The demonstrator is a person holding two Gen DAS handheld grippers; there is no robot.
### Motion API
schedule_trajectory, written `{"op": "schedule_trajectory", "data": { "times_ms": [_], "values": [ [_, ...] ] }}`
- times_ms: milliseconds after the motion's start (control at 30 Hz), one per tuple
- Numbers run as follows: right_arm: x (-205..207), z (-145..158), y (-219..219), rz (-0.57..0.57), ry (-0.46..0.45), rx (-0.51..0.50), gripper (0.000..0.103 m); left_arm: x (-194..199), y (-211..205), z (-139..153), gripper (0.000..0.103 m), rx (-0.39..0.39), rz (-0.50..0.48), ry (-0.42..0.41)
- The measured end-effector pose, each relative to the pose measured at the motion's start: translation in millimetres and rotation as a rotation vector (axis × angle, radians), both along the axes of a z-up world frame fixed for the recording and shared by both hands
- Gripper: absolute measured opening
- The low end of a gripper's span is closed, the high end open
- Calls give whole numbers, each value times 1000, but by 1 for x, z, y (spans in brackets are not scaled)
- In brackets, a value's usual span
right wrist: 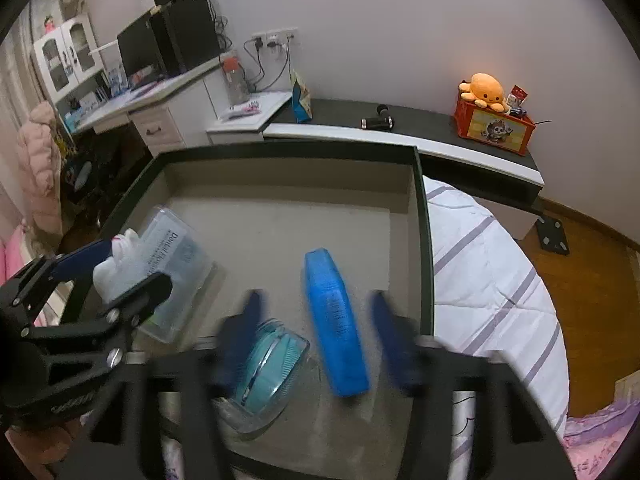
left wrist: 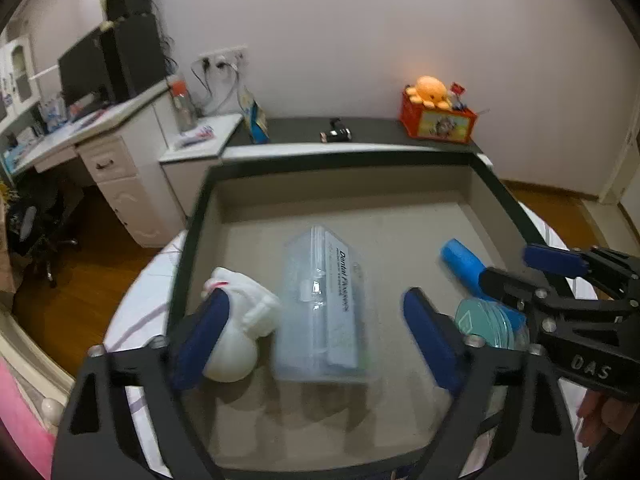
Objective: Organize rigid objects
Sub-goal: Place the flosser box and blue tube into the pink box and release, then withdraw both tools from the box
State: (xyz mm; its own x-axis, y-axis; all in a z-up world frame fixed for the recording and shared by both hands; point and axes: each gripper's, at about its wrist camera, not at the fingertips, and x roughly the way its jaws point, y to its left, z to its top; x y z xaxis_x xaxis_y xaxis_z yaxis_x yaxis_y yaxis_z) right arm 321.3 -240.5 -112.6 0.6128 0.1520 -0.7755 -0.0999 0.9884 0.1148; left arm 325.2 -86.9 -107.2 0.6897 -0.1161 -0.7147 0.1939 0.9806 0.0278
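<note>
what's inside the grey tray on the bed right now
Inside the grey tray: a clear dental floss box, a white bottle, a blue bottle and a round teal container. The grippers cover part of the floor near the front.

In front of you the tray (left wrist: pixel 192 216) sits on the bed (right wrist: pixel 492 264). Inside it, from your left: the figurine (left wrist: pixel 240 320), just beside it the floss box (left wrist: pixel 324 304), then well apart the round jar (right wrist: pixel 268 364) with the tube (right wrist: pixel 332 320) right of it. Behind the tray runs a shelf (right wrist: pixel 440 128).
</note>
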Motion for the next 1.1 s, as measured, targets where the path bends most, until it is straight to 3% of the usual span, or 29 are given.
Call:
{"op": "schedule_trajectory", "data": {
  "times_ms": [67,167,233,467,767,1100],
  "values": [
    [-4,4,-4,-24,-10,18,83,-5,5,6,103,1,16,-17],
    [-14,11,-8,-33,-22,59,90,-19,16,18,103,-10,34,-54],
    [-22,17,-7,-49,-31,59,103,-33,22,26,103,-7,51,-84],
    [-67,46,-6,-81,-115,107,103,-90,46,58,103,-35,76,-159],
    [-144,83,5,-103,-220,97,103,-163,61,93,103,-38,84,-235],
    [-231,110,4,-168,-348,75,103,-231,62,107,103,-53,81,-272]
  ]
}}
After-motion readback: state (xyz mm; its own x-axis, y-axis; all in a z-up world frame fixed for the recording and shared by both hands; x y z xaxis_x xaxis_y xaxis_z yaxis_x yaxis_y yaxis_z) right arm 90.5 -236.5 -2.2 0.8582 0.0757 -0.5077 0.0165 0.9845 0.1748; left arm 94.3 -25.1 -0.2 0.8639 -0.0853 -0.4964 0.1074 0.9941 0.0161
